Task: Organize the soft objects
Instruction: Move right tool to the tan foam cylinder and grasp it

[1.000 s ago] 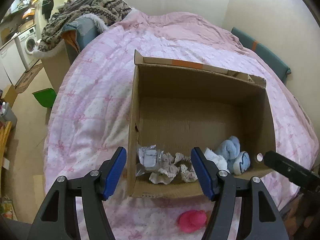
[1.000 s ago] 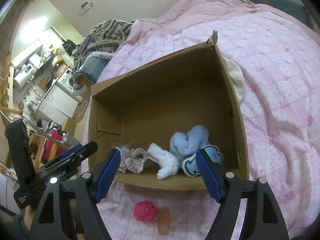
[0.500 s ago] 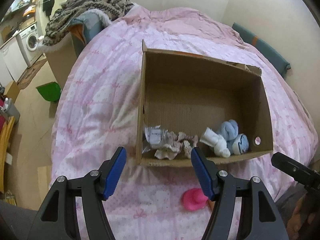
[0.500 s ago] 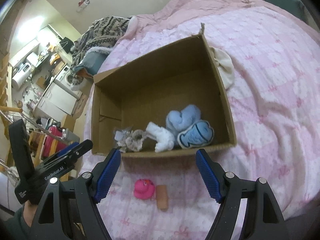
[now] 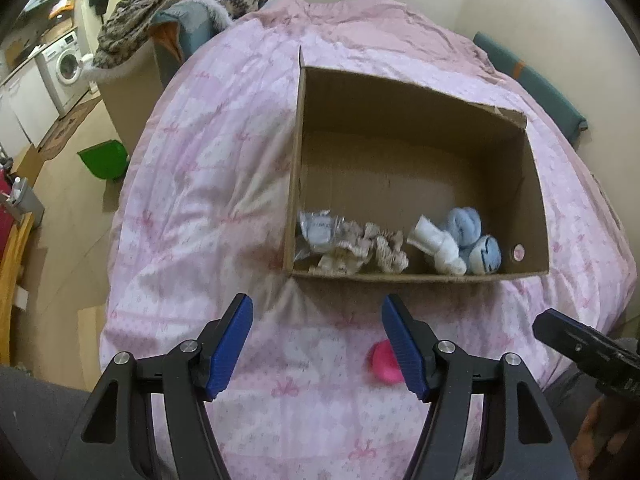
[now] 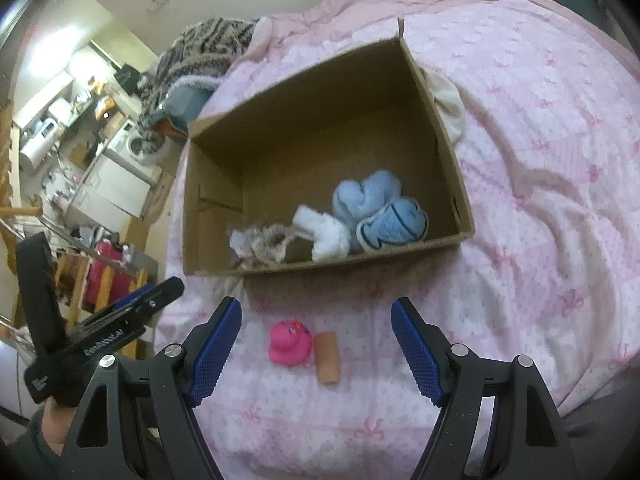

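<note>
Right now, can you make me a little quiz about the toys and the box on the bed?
1. True or false: the pink duck is inside the cardboard box.
2. What lies right beside the duck on the bedspread? A) a tan cylinder B) a green ball C) a red spoon
3. Fill in: the right gripper holds ____, and so does the left gripper.

Key
1. False: it sits on the bedspread in front of the box.
2. A.
3. Nothing: both have open jaws. The blue plush and white plush are already in the box.
</note>
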`<move>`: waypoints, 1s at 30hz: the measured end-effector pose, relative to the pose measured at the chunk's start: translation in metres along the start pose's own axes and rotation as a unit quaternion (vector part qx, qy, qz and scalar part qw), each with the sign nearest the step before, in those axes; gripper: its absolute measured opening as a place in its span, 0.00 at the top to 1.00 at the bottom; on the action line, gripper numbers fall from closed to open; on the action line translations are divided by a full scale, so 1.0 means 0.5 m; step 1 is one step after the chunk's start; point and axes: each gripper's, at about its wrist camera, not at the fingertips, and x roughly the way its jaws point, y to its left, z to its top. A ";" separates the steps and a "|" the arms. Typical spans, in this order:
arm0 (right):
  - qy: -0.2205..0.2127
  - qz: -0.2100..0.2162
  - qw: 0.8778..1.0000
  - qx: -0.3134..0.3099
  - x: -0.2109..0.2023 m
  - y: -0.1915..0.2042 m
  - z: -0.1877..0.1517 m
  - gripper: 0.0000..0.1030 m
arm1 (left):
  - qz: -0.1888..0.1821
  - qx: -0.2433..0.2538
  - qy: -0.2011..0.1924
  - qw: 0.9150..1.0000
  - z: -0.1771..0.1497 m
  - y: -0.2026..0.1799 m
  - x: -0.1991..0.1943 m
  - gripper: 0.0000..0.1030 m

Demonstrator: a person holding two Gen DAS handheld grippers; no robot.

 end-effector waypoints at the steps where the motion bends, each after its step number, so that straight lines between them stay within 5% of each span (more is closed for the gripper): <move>1: 0.007 -0.002 1.000 -0.002 0.005 0.003 -0.003 0.20 | 0.001 -0.001 0.004 1.000 -0.003 0.001 0.003 0.38; 8: 0.064 -0.015 0.998 -0.016 0.054 0.008 -0.028 0.21 | 0.013 -0.025 0.049 0.998 -0.021 0.018 0.043 0.38; 14: 0.118 -0.020 0.993 0.005 0.102 -0.011 -0.042 0.21 | 0.016 -0.045 0.053 0.997 -0.018 0.034 0.052 0.38; 20: 0.172 -0.050 0.983 -0.042 0.166 0.017 -0.067 0.22 | 0.007 -0.047 0.060 0.997 -0.015 0.026 0.061 0.38; 23: 0.186 -0.057 0.979 -0.069 0.195 0.035 -0.070 0.41 | 0.002 -0.043 0.063 0.997 -0.015 0.019 0.063 0.38; 27: 0.195 -0.078 0.974 -0.087 0.224 0.040 -0.076 0.52 | -0.002 -0.038 0.062 0.997 -0.017 0.013 0.062 0.38; 30: 0.191 -0.090 0.973 -0.095 0.225 0.039 -0.077 0.74 | -0.001 -0.034 0.071 0.997 -0.020 0.008 0.071 0.38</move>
